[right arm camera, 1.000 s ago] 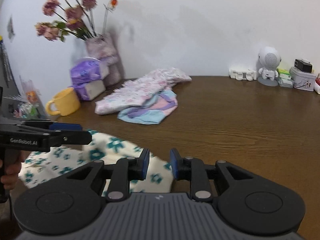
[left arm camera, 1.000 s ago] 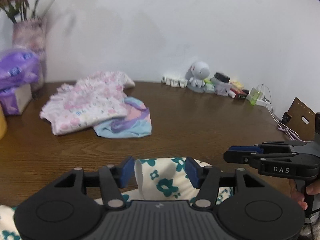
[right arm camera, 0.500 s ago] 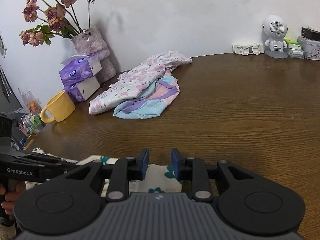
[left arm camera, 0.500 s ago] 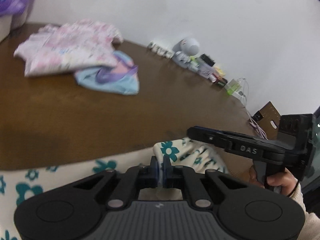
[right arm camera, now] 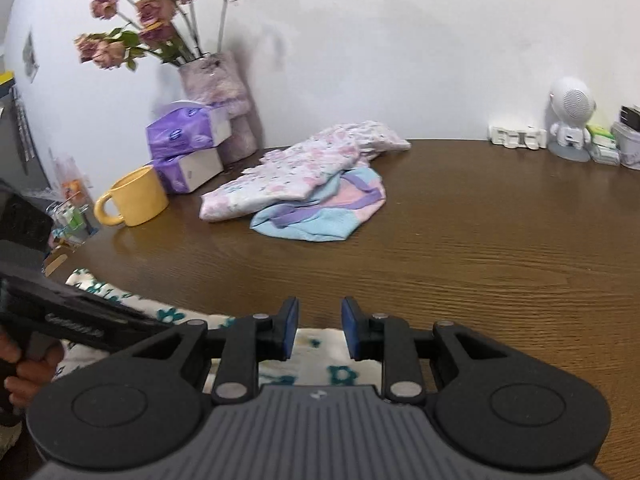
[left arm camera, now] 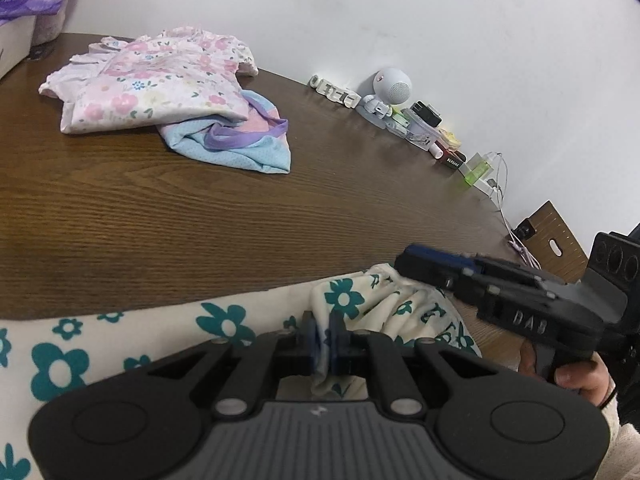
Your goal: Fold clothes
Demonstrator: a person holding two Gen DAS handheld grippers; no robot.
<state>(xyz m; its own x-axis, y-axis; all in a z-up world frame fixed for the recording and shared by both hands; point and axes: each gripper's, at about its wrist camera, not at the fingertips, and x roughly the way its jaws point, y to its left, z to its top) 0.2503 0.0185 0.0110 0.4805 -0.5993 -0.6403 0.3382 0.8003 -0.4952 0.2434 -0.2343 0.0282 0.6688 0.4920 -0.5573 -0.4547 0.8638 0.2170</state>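
Note:
A cream garment with teal flowers (left arm camera: 224,324) lies along the near edge of the brown table (left arm camera: 200,220). My left gripper (left arm camera: 324,340) is shut on a bunched fold of it. My right gripper (right arm camera: 319,328) is open, its blue pads apart just above the garment's edge (right arm camera: 320,356). The right gripper also shows in the left wrist view (left arm camera: 500,292), beside the bunched cloth. The left gripper shows in the right wrist view (right arm camera: 72,320) at the left, over the garment.
A pink floral garment (right arm camera: 304,168) lies on a blue and pink one (right arm camera: 324,216) at the far side. A yellow mug (right arm camera: 132,196), tissue packs (right arm camera: 184,132) and a flower vase (right arm camera: 216,92) stand at the left. A white robot figure (right arm camera: 570,120), small boxes and cables line the wall.
My left gripper has shut on the flowered garment's fold and swung left. My right gripper stays open and has shifted along the garment's edge.

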